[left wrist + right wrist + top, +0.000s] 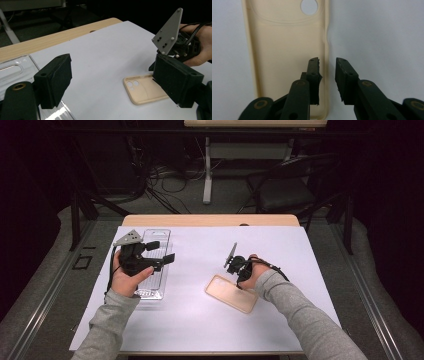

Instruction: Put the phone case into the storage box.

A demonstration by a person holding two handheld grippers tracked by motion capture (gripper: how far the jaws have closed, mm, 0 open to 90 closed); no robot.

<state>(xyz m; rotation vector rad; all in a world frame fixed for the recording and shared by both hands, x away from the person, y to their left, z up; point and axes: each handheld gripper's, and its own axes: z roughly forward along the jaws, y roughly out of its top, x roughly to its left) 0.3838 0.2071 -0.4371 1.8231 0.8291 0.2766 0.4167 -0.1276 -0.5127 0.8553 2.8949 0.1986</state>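
A beige phone case (227, 292) lies open side up on the white sheet, right of middle. My right gripper (236, 276) points down at its near end. In the right gripper view the case (287, 50) has its right rim running up between the two jaws of that gripper (328, 61). A narrow gap shows on both sides of the rim, so the pads do not press on it. A clear phone case (159, 282) lies at the left. My left gripper (161, 251) hovers over it, jaws wide apart and empty (113, 80), looking across at the beige case (145, 91).
A white sheet (200, 325) covers most of the wooden table (210, 220). Beyond the far edge stand a dark chair (290, 190), a table leg and loose cables on the floor. The right gripper's grey plate (168, 31) stands up behind the left gripper's jaw.
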